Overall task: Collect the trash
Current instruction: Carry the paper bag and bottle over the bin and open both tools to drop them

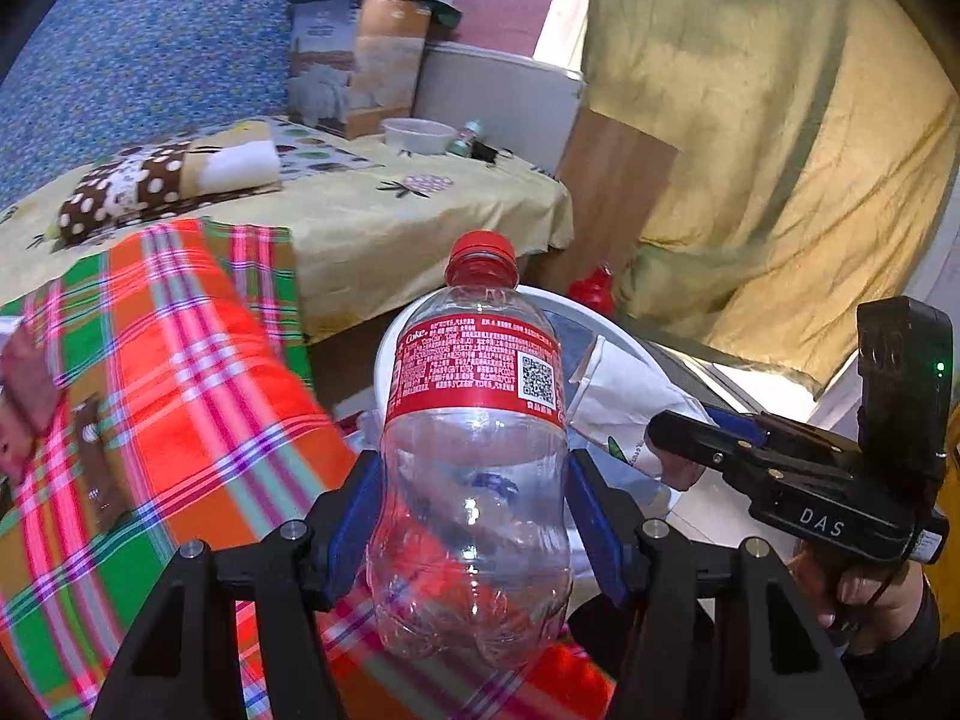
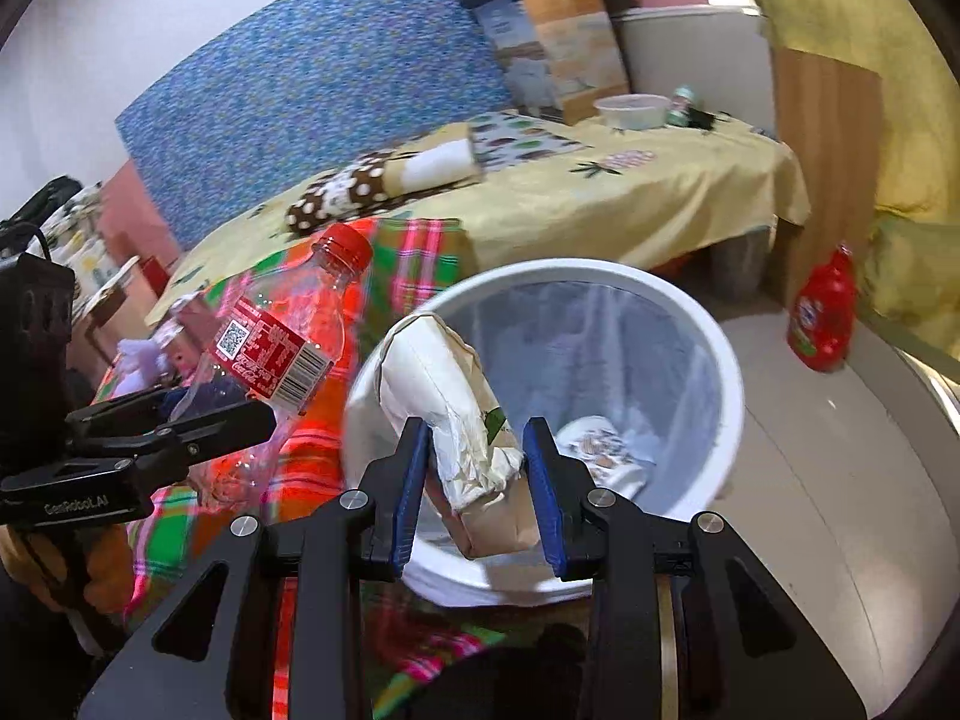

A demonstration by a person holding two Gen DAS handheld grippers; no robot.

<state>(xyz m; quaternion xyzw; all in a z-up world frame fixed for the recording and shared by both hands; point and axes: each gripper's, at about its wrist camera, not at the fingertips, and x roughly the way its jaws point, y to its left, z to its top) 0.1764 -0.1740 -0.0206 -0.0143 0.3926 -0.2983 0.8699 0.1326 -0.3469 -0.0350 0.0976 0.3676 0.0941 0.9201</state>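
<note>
Clear plastic Coke bottle (image 1: 474, 456), red cap (image 1: 482, 251), red label, clamped at the waist between blue pads of left gripper (image 1: 474, 498); jaws narrow, pressing both sides. Bottle centre frame in left wrist view, upright, over red-green plaid blanket (image 1: 180, 372) on the bed. Same bottle (image 2: 273, 354) mid-left in right wrist view, tilted, cap toward upper right, left gripper (image 2: 198, 420) at its lower body.

Crumpled cream paper bag (image 2: 456, 414) pinched by right gripper (image 2: 477, 480); left pad touching the paper, right pad just beside it, jaws moderately narrow, holding the bag. Bag above near rim of white trash bin (image 2: 714, 348), centre frame; bin lined with clear bag, some printed wrapper or cup (image 2: 606, 450) at the bottom, type unclear. Bin (image 1: 390, 348) partly hidden behind bottle in left wrist view, paper bag (image 1: 624, 402) right of bottle, right gripper (image 1: 666, 438) at mid-right with a hand (image 1: 864, 588) on the handle, lower right.

Bed with yellow pineapple-print sheet (image 1: 384, 222), upper centre. Brown polka-dot folded cloth (image 1: 150, 180) upper left. Cardboard box (image 1: 354, 66), white bowl (image 1: 420, 135), small greenish bottle (image 1: 467, 137) at far end of bed. Blue patterned headboard (image 2: 312, 84) upper left. Red jug (image 2: 825, 318) on floor, right edge, near wooden panel (image 2: 828, 138). Yellow-green cloth (image 1: 780, 138) hanging, right side.
</note>
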